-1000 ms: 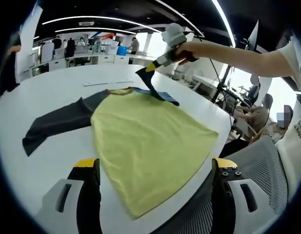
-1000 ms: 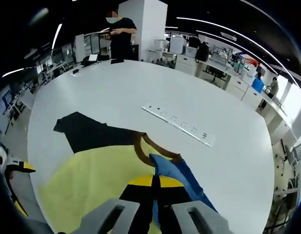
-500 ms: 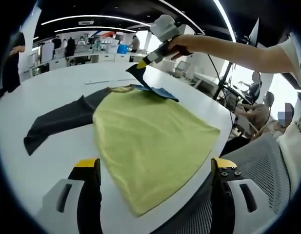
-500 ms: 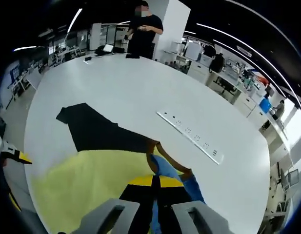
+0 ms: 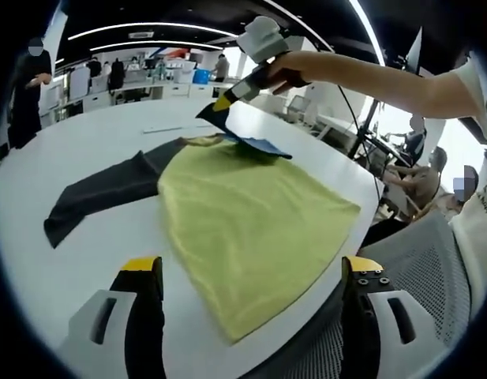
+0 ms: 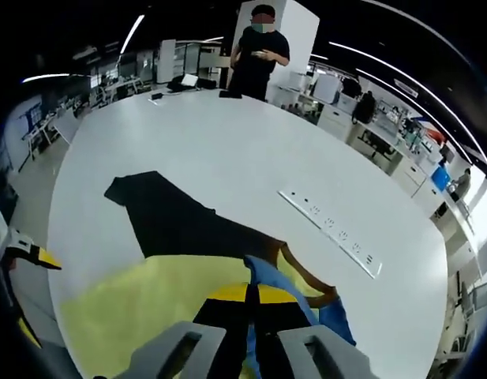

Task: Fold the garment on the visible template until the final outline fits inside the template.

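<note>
Your right tongs (image 6: 251,304) pinch the blue sleeve (image 5: 259,145), hiding its end; left tongs (image 5: 251,272) stand spread. The garment (image 5: 251,213) lies flat on the worktop (image 6: 227,158), dark sleeve (image 5: 101,189) stretched sideways.

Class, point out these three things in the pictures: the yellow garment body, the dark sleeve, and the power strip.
yellow garment body (image 5: 251,217), left gripper view, middle of the panel
dark sleeve (image 5: 101,193), left gripper view, mid-length
power strip (image 6: 330,230), right gripper view, its centre

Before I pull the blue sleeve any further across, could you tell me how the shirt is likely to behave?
Probably floppy: the blue sleeve drapes from the shut right gripper. Likely light; only that corner lifts. The yellow body may slide on the smooth white table.
</note>
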Available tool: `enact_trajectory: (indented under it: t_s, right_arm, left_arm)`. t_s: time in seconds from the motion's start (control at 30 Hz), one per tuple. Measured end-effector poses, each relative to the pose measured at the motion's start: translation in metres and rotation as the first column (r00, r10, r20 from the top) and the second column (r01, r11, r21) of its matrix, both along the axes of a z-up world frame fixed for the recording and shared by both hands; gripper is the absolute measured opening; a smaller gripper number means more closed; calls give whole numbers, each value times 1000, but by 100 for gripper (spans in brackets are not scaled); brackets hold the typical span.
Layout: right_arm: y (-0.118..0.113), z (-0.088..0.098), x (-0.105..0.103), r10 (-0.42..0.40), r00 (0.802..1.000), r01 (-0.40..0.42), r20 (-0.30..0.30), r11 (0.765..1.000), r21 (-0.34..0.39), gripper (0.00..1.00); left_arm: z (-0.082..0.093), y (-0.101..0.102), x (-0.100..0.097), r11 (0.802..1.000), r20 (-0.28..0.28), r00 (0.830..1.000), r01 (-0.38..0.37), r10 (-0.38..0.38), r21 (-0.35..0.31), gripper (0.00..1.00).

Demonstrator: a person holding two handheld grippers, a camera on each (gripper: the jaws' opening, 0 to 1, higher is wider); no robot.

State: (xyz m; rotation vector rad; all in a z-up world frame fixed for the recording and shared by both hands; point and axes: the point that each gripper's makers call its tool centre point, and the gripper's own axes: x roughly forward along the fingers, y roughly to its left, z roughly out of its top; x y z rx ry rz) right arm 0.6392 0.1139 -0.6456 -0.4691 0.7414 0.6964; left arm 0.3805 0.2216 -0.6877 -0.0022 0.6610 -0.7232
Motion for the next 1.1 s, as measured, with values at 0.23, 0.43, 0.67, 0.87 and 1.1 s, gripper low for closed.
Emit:
enact_trajectory:
  t_s: [0.23,0.43,0.67,0.87,1.1]
  right_arm:
    - [17,3,-7,45,999,-45,10,999,17,0]
    - [29,4,-14,75,997,-75,13,997,33,0]
    - [37,0,-22,105,994,-106,11,993,44,0]
    - [45,-7,-35,150,989,-149,0,988,37,0]
    - [54,-14,-48,173,985,-172,-10,984,42,0]
  left_arm:
    - [2,2,2,1000,6,1000,-9,9,2,90]
    - [1,1,0,1000,1,1000,-5,5,3,90]
    - [2,3,0,1000,6,1000,-14,13,6,90]
    - [1,4,-1,1000,2,1000,-15,15,10,90]
    - [-2,5,-1,1000,-6,1000,-12,12,15,89]
